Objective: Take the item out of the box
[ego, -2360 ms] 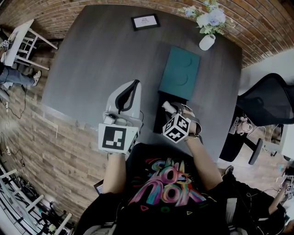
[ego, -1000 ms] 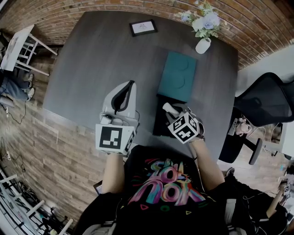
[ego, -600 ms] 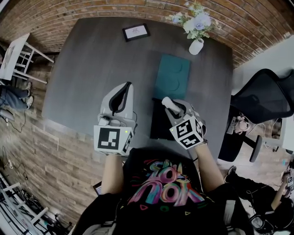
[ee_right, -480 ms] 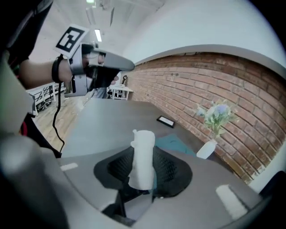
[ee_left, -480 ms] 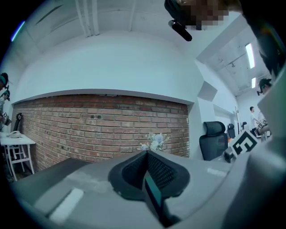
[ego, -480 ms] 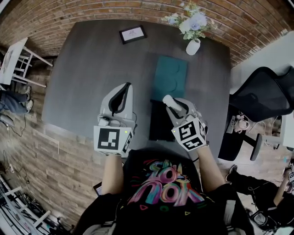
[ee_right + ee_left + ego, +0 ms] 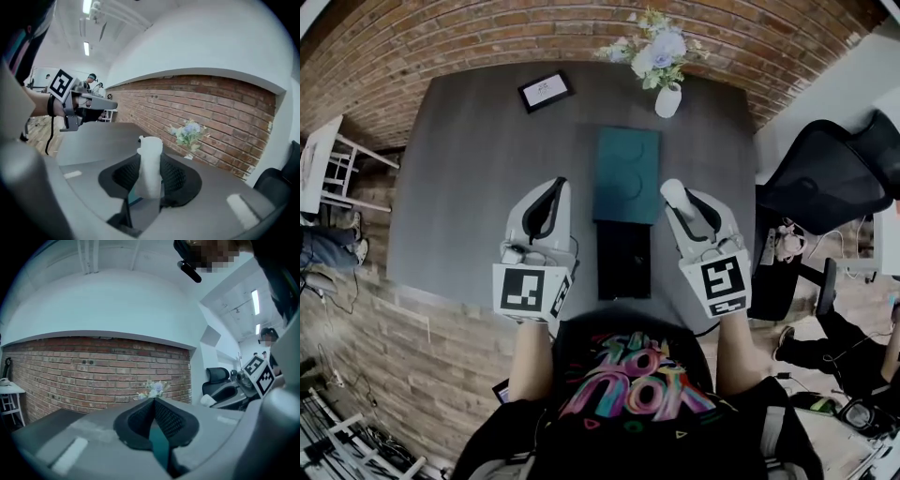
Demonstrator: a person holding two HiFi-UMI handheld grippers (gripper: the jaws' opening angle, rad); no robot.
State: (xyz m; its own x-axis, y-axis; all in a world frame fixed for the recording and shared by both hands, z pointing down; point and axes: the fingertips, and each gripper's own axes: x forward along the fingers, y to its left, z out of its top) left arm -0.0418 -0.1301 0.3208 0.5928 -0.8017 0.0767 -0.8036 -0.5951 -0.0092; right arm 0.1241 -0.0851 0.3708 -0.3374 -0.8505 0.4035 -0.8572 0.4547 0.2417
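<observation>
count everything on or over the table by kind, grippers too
grippers: 2 (left gripper, right gripper)
white item, in the right one: 1
black box: 1
teal lid: 1
vase of flowers: 1
picture frame: 1
total: 7

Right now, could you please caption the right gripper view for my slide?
Right gripper clamps a white rolled item, dark grey table and brick wall behind.

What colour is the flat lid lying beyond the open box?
Teal; the lid shows best in the head view.
</observation>
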